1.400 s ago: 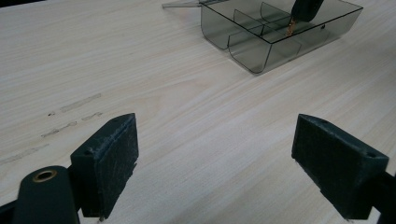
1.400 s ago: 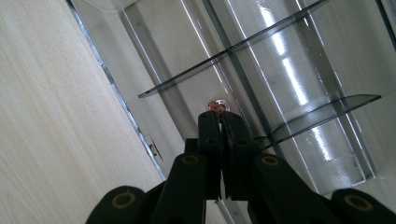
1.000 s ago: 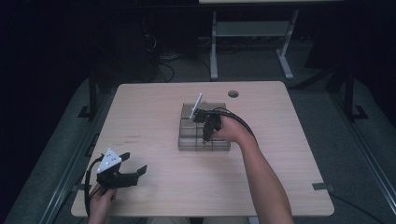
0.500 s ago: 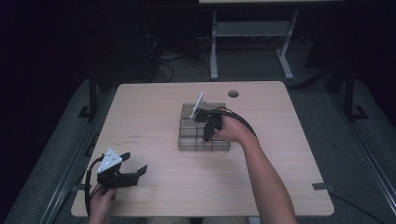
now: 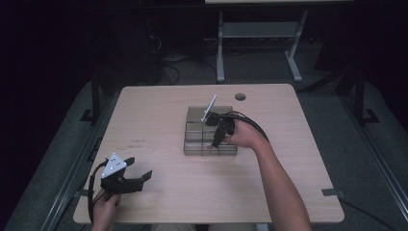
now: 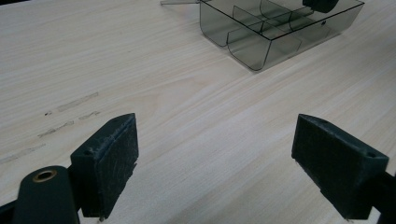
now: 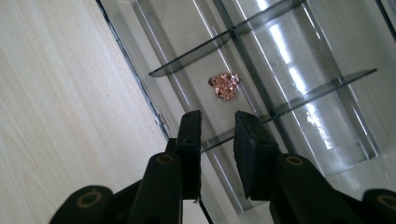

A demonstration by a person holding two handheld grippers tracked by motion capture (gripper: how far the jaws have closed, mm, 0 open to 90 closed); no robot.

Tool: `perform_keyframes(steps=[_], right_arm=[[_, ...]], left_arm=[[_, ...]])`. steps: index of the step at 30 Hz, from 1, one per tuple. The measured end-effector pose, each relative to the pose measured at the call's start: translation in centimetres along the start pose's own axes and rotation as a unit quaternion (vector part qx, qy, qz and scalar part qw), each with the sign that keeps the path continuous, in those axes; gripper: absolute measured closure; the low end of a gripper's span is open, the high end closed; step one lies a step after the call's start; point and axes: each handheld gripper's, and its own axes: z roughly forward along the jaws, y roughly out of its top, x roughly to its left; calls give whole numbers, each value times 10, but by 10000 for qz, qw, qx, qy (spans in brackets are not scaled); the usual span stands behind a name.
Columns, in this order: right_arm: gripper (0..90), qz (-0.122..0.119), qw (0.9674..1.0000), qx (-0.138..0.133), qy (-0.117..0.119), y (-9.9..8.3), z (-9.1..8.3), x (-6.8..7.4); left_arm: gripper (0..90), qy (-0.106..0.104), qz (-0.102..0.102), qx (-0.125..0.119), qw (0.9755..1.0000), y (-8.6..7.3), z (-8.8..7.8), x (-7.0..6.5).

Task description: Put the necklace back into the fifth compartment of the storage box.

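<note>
Change since earlier: the right gripper (image 5: 215, 139) stays over the organiser tray and its jaws have just been opening, with nothing between them; the left gripper (image 5: 134, 177) lies as it did.
Right gripper: held over the tray's near part, jaws pointing down into it; in the right gripper view (image 7: 217, 140) they stand a narrow gap apart and grip nothing.
Copper pieces (image 7: 224, 85): a small reddish cluster on the floor of one tray compartment, just beyond the right jaws' tips and clear of them.
Organiser tray (image 5: 192, 130): smoky clear plastic with dividers, near the middle of the desk (image 5: 154, 120), a little toward its far edge; its lid (image 5: 210, 108) stands up at the far side.
Left gripper: near the desk's near-left corner, held low by a hand; in the left gripper view (image 6: 217, 163) its jaws are wide apart and empty, with the tray (image 6: 261, 42) well beyond them.
</note>
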Motion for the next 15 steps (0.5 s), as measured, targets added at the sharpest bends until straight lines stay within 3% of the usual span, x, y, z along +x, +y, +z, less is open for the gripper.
perform_keyframes(steps=[15], right_arm=[[660,107,9996,-254,-26,-17,-20,-3]], left_arm=[[143,17,31,18,10000,0,0,1]])
